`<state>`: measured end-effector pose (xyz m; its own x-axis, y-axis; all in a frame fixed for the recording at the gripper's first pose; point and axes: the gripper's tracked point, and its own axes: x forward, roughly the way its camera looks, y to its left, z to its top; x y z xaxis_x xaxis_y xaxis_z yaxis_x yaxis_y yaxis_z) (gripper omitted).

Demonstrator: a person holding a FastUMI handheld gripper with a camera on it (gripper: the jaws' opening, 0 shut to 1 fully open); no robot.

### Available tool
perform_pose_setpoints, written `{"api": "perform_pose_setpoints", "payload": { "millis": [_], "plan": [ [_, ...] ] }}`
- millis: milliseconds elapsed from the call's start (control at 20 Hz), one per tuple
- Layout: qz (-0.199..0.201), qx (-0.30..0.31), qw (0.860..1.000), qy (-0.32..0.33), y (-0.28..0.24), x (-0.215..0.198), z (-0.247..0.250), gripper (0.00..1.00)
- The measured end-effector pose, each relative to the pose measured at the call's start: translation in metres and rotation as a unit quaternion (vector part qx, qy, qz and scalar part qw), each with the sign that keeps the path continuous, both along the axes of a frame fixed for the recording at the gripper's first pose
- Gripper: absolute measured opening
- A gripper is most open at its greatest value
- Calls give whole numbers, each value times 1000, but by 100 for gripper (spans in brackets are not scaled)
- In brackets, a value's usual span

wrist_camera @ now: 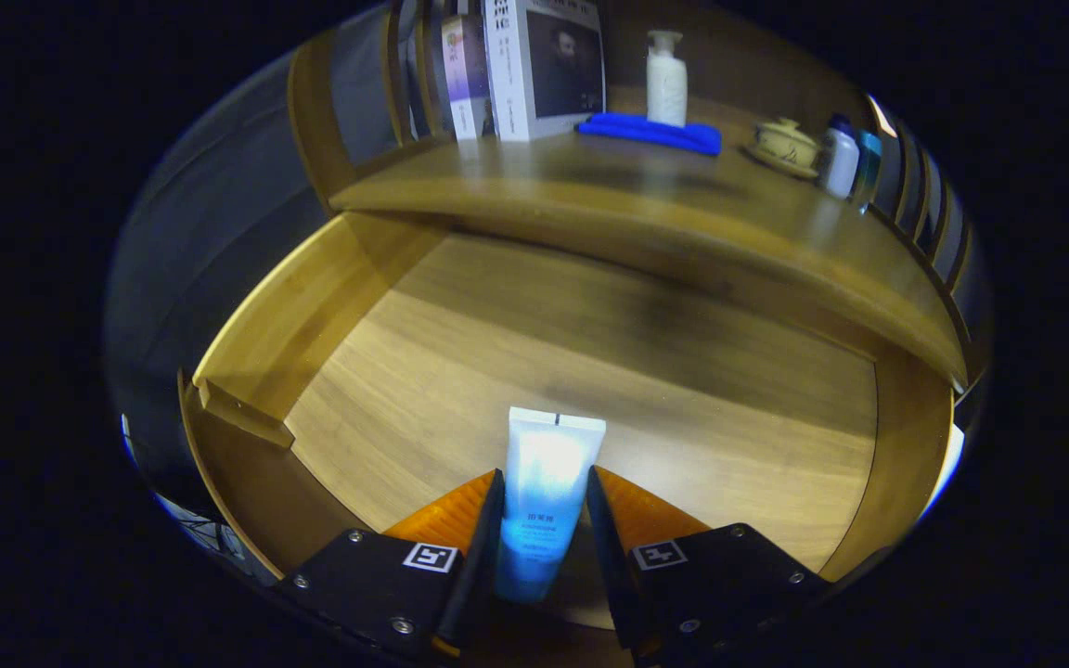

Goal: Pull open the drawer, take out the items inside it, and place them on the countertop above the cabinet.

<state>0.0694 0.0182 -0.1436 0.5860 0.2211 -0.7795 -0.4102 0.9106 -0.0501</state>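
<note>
The gripper (544, 520) was closed on a tube (546, 492), one finger pressing each long side, so the tube stood lengthwise between them with its flat crimped end pointing ahead and its cap end back toward the tool. That grip looked sensible to me: squeezing the flat sides of a soft tube spreads the pressure and keeps it from rolling, though whether it was already lifted clear of the drawer (247, 315) floor I could not tell.

The drawer was pulled well out from under the countertop (646, 232), and apart from the tube its wooden floor looked bare, so this seemed to be the last thing to fetch. Its side walls rose on either hand, which meant the tube would have to go up before it went forward.

Above, the countertop carried things along the back: books (534, 65) standing at the far left, a blue cloth (650, 133) with a white pump bottle (666, 79) on it, a lidded cup (785, 144) on a saucer, and two small bottles (845, 160) at the right. The front strip of the top lay free, the likely landing place. The wood was smooth and glossy; the room around was dim.
</note>
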Motion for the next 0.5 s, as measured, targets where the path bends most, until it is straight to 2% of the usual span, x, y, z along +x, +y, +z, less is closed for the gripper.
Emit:
{"api": "perform_pose_setpoints", "payload": {
  "millis": [400,500],
  "plan": [
    [6,7,989,-149,5,16,49,54],
    [9,22,984,-176,10,17,63,51]
  ]
}}
